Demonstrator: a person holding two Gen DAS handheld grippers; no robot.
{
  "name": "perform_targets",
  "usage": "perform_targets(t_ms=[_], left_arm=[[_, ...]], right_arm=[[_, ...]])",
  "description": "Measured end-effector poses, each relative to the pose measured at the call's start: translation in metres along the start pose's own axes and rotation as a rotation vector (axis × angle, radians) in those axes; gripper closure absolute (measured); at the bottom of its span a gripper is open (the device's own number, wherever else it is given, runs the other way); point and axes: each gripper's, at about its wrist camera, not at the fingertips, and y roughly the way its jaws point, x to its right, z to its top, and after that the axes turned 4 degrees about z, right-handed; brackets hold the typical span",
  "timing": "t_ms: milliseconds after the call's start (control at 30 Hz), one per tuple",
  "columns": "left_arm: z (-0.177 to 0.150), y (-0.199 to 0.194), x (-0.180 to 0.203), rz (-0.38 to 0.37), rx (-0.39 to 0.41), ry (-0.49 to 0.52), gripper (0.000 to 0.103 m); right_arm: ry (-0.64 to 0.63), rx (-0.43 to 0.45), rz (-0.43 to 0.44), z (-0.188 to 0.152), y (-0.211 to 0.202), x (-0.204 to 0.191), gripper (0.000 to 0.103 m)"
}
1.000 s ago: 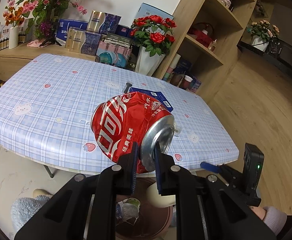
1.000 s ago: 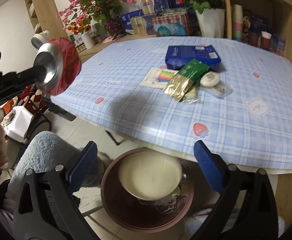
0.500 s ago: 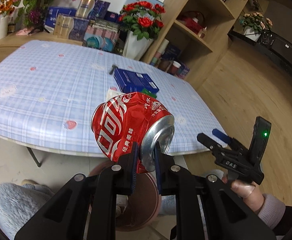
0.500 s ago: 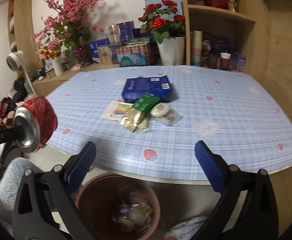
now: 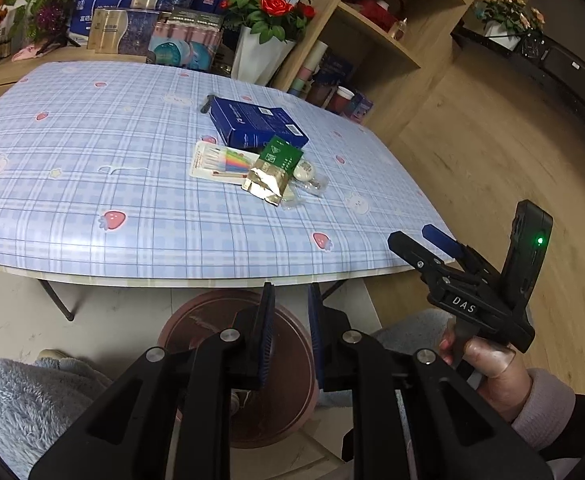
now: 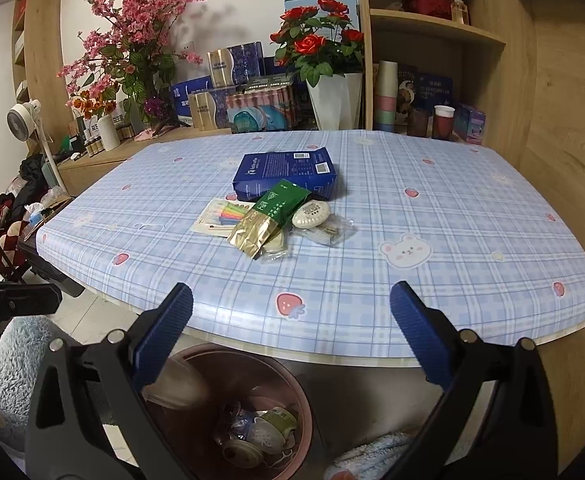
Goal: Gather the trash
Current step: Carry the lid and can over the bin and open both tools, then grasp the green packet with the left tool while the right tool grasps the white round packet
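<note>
With nothing between its narrowly parted, opening jaws, the left hand-held gripper point(image 5: 288, 320) is hovering over the round brown plastic bin point(image 5: 196, 320) while the wide-open, empty right hand-held gripper point(image 6: 292, 312) is facing the green-and-gold foil packet point(image 6: 268, 218) beyond that bin, probably the next pickup.

Your left gripper point(image 5: 290, 312) pointed downward, its empty jaws narrow and opening, while your right gripper point(image 6: 290, 312) held its jaws spread wide, empty.

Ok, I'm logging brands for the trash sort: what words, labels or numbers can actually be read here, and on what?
"DAS": white letters on the right gripper, seen from the left wrist.
Blue box on the table: white print and code squares, too small to read.
Green and gold packet: white logo, unreadable.
Boxes behind the table: print blurred.
</note>
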Motion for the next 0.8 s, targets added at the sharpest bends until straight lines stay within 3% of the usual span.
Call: perform_targets(t_ms=[133,300,400,633,800], left_arm=[[0.000,0.001,-0.003,0.033,0.012,-0.005,0.066],[0.003,-0.006,-0.012,0.126,0.072,-0.013,0.024],[0.009,-0.013,-0.022,0.200,0.137,-0.038,0.012],[0.025,-0.019,-0.041,0.262,0.188,-0.066,0.011],[0.035,-0.009,-0.042,0.260,0.157,-0.032,0.010]], right_arm=[[0.008,-0.010,-0.006,-0.004,0.002,0.001,0.006],[0.016,-0.014,-0.012,-0.004,0.003,0.005,0.006],[0.018,-0.018,-0.012,-0.005,0.005,0.006,0.006],[0.014,-0.024,0.015,-0.002,0.011,0.010,0.006],[-0.007,-0.048,0.013,0.004,0.019,0.013,0.005]])
